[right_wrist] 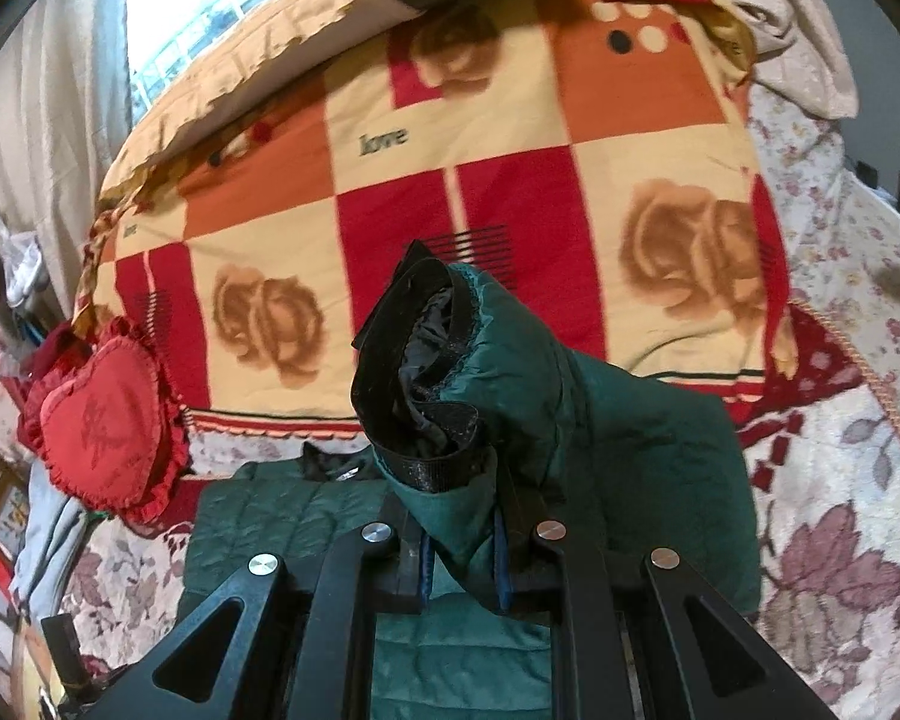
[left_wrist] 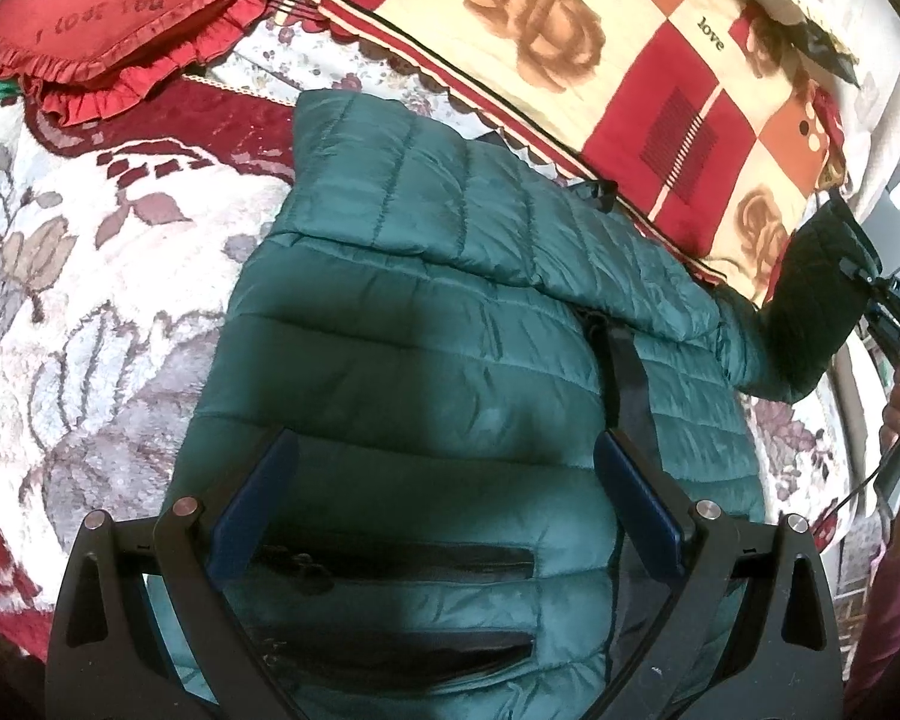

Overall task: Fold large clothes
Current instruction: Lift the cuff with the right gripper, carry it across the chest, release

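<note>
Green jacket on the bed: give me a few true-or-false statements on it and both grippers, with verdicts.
1. The right gripper is shut on the jacket's sleeve. True.
2. The left gripper is clamped on the jacket. False: its jaws stand open above the jacket's body, gripping nothing.
3. The sleeve's cuff is black. True.
4. The other sleeve hangs off the bed. False: it lies folded across the jacket.
5. A blue square cushion lies on the bed. False: the cushion is red and heart-shaped.
</note>
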A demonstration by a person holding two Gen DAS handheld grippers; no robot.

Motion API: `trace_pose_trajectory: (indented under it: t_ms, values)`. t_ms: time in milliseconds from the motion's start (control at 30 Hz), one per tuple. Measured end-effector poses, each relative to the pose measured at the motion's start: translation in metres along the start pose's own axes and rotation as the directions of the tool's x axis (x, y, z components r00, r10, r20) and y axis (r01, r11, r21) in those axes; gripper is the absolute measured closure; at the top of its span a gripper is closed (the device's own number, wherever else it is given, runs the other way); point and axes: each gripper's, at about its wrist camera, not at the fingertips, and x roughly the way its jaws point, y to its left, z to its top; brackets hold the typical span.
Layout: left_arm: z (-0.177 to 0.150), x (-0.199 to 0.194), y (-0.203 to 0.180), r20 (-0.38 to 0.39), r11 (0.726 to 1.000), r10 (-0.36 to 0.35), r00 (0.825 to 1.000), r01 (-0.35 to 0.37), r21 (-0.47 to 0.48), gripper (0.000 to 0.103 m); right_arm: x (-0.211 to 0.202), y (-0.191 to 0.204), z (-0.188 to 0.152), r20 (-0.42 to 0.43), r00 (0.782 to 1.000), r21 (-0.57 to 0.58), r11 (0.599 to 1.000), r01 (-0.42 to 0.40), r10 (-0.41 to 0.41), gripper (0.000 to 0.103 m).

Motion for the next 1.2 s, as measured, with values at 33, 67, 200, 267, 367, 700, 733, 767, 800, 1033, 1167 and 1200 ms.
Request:
trace_pose_trajectory:
  t_ms: [33, 67, 200, 267, 367, 700, 733, 767, 800, 1033, 1167, 1200]
  values:
    - [0.000, -0.001, 0.002, 0.002, 1.000, -0.001, 1.000, 0.001, -0.004, 0.003, 0.002, 0.004, 0.000, -0.005, 1.000, -0.002, 1.000, -0.008, 0.008, 0.089]
    - [0.000, -0.001, 0.003, 0.003, 1.000, -0.002, 1.000, 0.002, -0.007, 0.003, 0.005, 0.010, -0.001, -0.012, 1.000, -0.006, 1.000, -0.017, 0.017, 0.089]
    - [0.001, -0.004, 0.008, 0.009, 1.000, -0.007, 1.000, 0.007, -0.016, 0.003, 0.019, 0.033, -0.003, -0.041, 0.998, -0.033, 0.998, -0.046, 0.045, 0.089]
    - [0.002, -0.005, 0.011, 0.013, 1.000, -0.009, 1.000, 0.010, -0.022, 0.003, 0.025, 0.046, -0.005, -0.054, 0.997, -0.051, 0.997, -0.058, 0.056, 0.089]
    - [0.004, -0.007, 0.016, 0.018, 0.999, -0.015, 1.000, 0.016, -0.033, 0.003, 0.037, 0.063, -0.007, -0.076, 0.993, -0.059, 0.994, -0.090, 0.085, 0.089]
    - [0.007, -0.012, 0.027, 0.032, 0.999, -0.012, 0.999, 0.013, -0.036, 0.003, 0.070, 0.126, -0.015, -0.136, 0.976, -0.097, 0.979, -0.181, 0.167, 0.089]
    - [0.007, -0.013, 0.028, 0.034, 0.999, -0.012, 0.999, 0.014, -0.036, 0.003, 0.073, 0.132, -0.015, -0.139, 0.974, -0.098, 0.977, -0.191, 0.177, 0.089]
    - [0.007, -0.014, 0.029, 0.035, 0.999, -0.013, 0.999, 0.014, -0.037, 0.003, 0.077, 0.139, -0.017, -0.144, 0.971, -0.099, 0.974, -0.204, 0.189, 0.089]
    - [0.007, -0.014, 0.030, 0.036, 0.999, -0.012, 0.999, 0.014, -0.037, 0.003, 0.080, 0.144, -0.019, -0.148, 0.969, -0.098, 0.972, -0.213, 0.198, 0.089]
    - [0.009, -0.018, 0.038, 0.043, 0.999, -0.015, 0.999, 0.017, -0.049, 0.003, 0.117, 0.189, -0.039, -0.210, 0.944, -0.096, 0.955, -0.280, 0.255, 0.090]
    - [0.009, -0.017, 0.042, 0.044, 0.998, -0.015, 0.999, 0.018, -0.060, 0.003, 0.138, 0.213, -0.053, -0.247, 0.926, -0.087, 0.946, -0.313, 0.284, 0.090]
    - [0.009, -0.017, 0.043, 0.043, 0.998, -0.015, 0.999, 0.017, -0.061, 0.003, 0.144, 0.219, -0.057, -0.258, 0.923, -0.087, 0.944, -0.318, 0.287, 0.090]
